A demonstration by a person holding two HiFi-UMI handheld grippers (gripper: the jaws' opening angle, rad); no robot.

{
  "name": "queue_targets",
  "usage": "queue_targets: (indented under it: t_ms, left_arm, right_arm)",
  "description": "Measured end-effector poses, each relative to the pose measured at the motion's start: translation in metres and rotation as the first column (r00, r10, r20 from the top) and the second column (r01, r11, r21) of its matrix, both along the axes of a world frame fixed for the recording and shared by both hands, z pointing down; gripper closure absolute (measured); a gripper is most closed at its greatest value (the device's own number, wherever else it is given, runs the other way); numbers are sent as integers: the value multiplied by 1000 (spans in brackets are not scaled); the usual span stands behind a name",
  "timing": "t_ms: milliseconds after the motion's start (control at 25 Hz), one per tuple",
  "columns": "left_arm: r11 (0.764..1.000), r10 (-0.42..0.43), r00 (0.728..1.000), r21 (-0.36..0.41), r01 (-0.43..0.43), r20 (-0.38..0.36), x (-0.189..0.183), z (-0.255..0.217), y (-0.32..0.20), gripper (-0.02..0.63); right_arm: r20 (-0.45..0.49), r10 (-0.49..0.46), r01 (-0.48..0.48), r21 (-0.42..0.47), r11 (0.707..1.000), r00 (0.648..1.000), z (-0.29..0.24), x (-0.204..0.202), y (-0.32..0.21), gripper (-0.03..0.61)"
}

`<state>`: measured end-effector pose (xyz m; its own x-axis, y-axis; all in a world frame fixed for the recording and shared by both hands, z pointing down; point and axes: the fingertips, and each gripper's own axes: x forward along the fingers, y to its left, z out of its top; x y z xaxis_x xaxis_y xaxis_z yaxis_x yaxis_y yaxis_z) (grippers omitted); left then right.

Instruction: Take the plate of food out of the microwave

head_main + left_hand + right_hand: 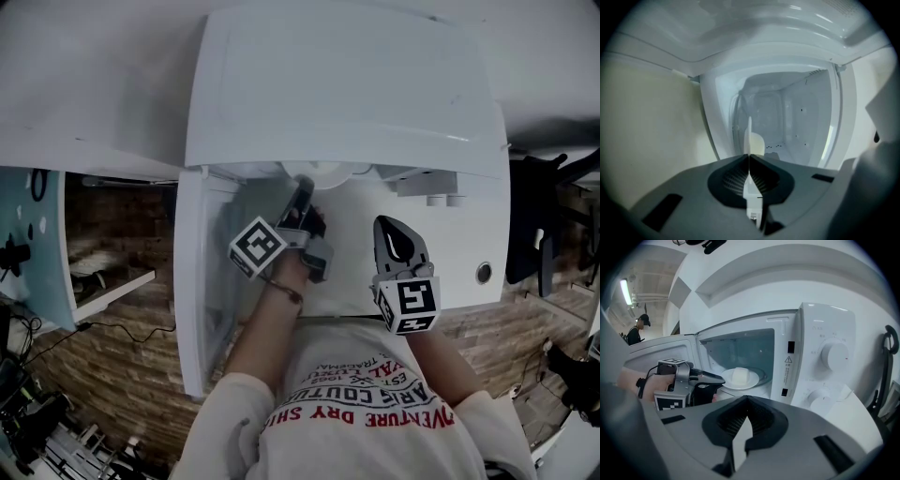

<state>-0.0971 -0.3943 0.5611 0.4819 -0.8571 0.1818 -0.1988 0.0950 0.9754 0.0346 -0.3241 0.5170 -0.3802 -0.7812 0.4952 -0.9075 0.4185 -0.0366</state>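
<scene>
one plate (753,381) flat in microwave (820,380) | left gripper (722,378) pinching its rim | right gripper (748,399) pressed together

Brick-patterned floor (122,356) below; white counter (94,94); ceiling strip light (623,291).

We log the microwave (825,333) casing as smooth, glossy white; its cavity walls are equally smooth, with a faint sheen. The plate (753,379) looks like glazed white ware, shiny at the rim. The food (739,374) on it is pale and matt. The left gripper (749,157) and right gripper (747,401) have matt grey plastic shells and dark ribbed pads. The shirt (375,412) is printed cloth. The floor (112,366) shows matt brown wood-grain planks.
</scene>
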Motion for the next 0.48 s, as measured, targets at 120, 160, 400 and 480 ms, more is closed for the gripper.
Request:
queue_targets:
  t_ms: [120,160,400,480]
  left_arm:
    - [1000,-2,1000,4,2,-16,0,-3,5,600]
    - [1000,1,1000,7,-1,-22,1,-4,8,600]
    - [999,17,998,40,-15,-59,12,-22,36,600]
    - [999,21,998,44,-18,-68,16,-30,48,600]
  right_arm:
    - [0,6,-6,8,1000,1000,-2,2,1,575]
    - [0,8,-8,10,1000,1000,-2,3,2,575]
    - [8,5,-5,31,1000,1000,-10,12,10,575]
    - [13,3,-3,41,999,1000,-14,15,14,575]
